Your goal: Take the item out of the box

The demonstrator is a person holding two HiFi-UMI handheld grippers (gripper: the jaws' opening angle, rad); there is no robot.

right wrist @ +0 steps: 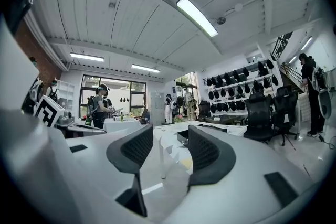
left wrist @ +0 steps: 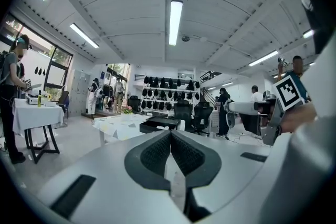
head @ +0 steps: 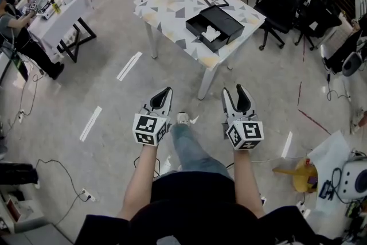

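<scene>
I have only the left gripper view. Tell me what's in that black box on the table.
Observer: The head view shows the box open, with a white item lying in it.
Operator: Report the right gripper's jaws.
Observer: The right gripper has its jaws apart, with nothing between them.
Operator: Tell me how the grippers stand to the table.
Observer: The left gripper and the right gripper both hang over the floor, short of the table. Neither touches it.
</scene>
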